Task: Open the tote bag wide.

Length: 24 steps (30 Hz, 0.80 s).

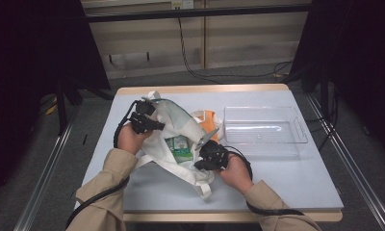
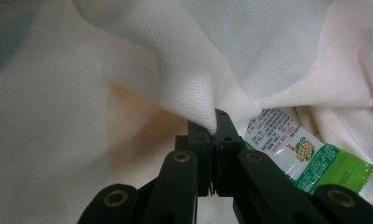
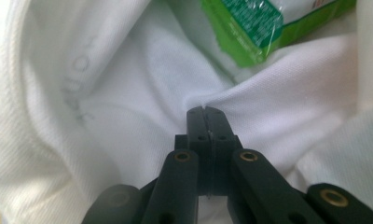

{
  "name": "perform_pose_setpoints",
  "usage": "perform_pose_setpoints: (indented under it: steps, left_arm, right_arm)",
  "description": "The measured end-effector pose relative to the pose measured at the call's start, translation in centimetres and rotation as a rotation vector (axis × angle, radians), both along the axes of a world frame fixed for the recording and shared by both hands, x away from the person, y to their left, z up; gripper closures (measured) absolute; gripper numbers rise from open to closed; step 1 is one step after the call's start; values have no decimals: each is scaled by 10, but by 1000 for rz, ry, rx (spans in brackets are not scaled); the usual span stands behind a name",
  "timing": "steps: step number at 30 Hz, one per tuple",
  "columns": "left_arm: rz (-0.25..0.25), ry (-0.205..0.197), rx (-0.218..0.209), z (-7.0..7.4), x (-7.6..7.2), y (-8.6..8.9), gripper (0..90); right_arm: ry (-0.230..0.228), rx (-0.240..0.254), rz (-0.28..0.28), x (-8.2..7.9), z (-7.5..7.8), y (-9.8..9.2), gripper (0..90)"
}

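A white fabric tote bag (image 1: 181,120) lies crumpled in the middle of the table, its mouth held apart between both hands. A green-and-white snack packet (image 1: 180,146) lies inside it. My left gripper (image 1: 154,126) is at the bag's upper left edge. In the left gripper view its jaws (image 2: 216,122) are shut on a fold of the white fabric (image 2: 175,70), with the packet (image 2: 306,154) just to the right. My right gripper (image 1: 200,162) is at the bag's lower right edge, shut (image 3: 206,114) on a pinch of bag fabric (image 3: 142,84), the green packet (image 3: 250,23) beyond.
A clear plastic tray (image 1: 260,109) stands empty to the right of the bag. An orange patch (image 1: 209,120) shows at the bag's right side. The pale table (image 1: 287,178) has bare surface at the front right. Cables trail off the front edge.
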<state>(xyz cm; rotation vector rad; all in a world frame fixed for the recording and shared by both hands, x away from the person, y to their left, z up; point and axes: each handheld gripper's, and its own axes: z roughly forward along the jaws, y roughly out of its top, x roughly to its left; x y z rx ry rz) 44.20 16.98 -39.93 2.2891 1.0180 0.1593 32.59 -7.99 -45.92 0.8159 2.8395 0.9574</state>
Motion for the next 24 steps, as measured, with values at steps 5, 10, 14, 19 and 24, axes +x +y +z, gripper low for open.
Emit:
perform_pose_setpoints:
  steps: [5, 10, 14, 19, 24]
  left_arm:
    - [21, -11, 11, 6, 7, 2, 892]
    - [35, 10, -7, -4, 14, 5, 891]
    - [38, 10, -11, -8, 13, 5, 887]
    - [41, 20, -47, -8, 3, 6, 739]
    - [47, 9, -62, -7, -13, 1, 543]
  right_arm:
    - [25, -1, 7, -1, -3, -4, 900]
    - [44, 14, 8, -2, -7, -9, 900]
    - [45, 18, 8, -2, -8, -10, 900]
    - [27, 59, -18, -3, -6, -12, 900]
    - [31, 65, -27, -3, -3, -12, 900]
